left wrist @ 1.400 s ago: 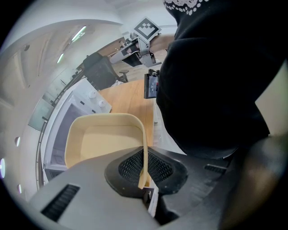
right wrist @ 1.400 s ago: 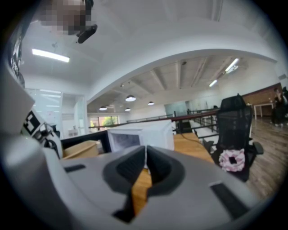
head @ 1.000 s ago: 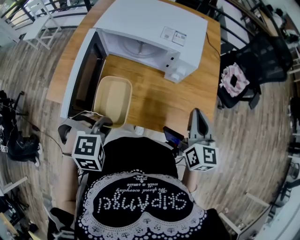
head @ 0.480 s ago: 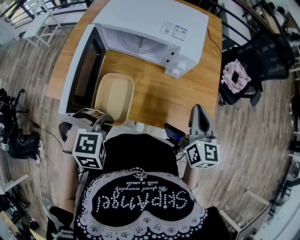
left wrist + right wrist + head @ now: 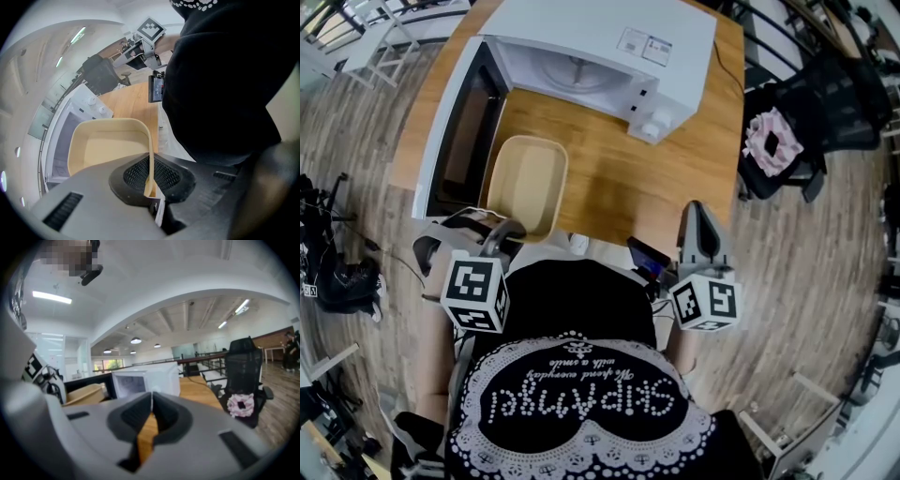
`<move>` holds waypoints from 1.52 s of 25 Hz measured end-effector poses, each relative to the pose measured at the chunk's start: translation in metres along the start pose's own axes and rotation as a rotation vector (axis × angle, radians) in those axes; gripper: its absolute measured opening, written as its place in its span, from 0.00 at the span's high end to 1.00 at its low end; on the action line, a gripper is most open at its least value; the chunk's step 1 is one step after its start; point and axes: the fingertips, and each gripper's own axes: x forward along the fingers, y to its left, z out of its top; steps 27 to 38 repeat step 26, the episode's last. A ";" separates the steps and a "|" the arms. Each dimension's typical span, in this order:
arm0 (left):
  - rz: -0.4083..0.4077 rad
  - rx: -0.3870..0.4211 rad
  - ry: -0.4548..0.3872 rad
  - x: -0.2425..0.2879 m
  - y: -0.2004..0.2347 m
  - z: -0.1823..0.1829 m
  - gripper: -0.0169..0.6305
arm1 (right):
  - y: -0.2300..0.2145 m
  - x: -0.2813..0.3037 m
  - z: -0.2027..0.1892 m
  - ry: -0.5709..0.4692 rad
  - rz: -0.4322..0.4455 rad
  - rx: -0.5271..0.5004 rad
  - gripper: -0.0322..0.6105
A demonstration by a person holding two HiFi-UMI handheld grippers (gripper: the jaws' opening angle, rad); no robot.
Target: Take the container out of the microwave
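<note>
The left gripper (image 5: 150, 164) was clamped on the near rim of the beige plastic container (image 5: 525, 186), which was at the wooden table's (image 5: 619, 187) near edge, outside the open microwave (image 5: 600, 42). It had barely shifted in the last second, so removal looked finished. The right gripper (image 5: 151, 401) was closed and empty.

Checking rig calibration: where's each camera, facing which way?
Head view: on the head, steeply down at table, open microwave, beige container; shirt, left tongs, right tongs show.
Left gripper view: on left tongs, along jaws shut on container wall; shirt at right.
Right gripper view: on right tongs, level toward microwave, office chair; jaws shut, empty.
Shared: all see the microwave.
</note>
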 end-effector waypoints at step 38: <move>0.010 -0.012 0.026 -0.005 0.001 0.009 0.93 | -0.016 -0.001 -0.007 -0.016 0.011 0.016 0.90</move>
